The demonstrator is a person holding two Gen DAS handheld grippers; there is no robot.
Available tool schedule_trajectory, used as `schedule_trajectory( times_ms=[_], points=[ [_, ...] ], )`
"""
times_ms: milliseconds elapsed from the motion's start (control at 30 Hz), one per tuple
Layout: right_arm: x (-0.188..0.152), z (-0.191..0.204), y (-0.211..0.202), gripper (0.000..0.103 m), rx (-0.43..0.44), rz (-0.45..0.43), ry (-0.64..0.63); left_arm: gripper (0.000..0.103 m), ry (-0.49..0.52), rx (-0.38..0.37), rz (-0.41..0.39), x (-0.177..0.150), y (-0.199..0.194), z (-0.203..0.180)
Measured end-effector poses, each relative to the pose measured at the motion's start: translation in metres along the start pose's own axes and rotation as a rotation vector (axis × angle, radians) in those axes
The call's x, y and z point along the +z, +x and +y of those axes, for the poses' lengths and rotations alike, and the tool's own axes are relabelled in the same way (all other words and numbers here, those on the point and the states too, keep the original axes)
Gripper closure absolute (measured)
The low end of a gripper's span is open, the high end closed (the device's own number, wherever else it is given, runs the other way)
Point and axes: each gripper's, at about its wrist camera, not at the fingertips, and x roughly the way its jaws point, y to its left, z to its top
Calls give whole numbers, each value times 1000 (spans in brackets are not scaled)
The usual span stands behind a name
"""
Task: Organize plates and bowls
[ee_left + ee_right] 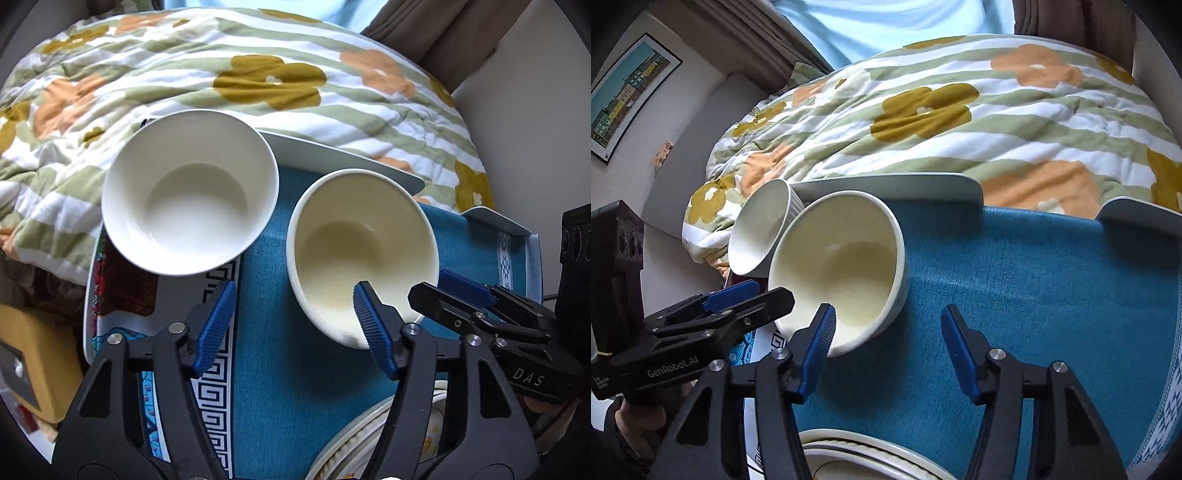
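Note:
Two empty bowls stand side by side on a tray with a teal cloth (273, 295). The white bowl (190, 194) is at the far left, the cream bowl (362, 254) beside it on the right. My left gripper (291, 314) is open, its right finger over the cream bowl's near rim. My right gripper (888, 328) is open, its left finger inside the cream bowl (842, 269) at the near rim. The white bowl (762, 236) shows behind it. The right gripper also shows in the left wrist view (447, 291), and the left gripper in the right wrist view (750, 295).
A stack of patterned plates (369, 443) lies at the tray's near edge, also in the right wrist view (864, 458). A flowered quilt (240, 74) is bunched behind the tray. The tray's pale raised rim (894, 186) runs along the back. A yellow object (33, 365) sits left of the tray.

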Motion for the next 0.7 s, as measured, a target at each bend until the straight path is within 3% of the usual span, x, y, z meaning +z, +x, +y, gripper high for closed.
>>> schedule_trajectory(
  times_ms=[167,300,700],
  points=[
    [5,-1,12,69,13,9,24,72,0,-20,34,2,18,1],
    [7,-4,16,79,24,7,46,82,8,-41,39,5,25,-2],
    [10,-1,16,82,19,-13,26,83,55,4,2,4,20,-10]
  ],
)
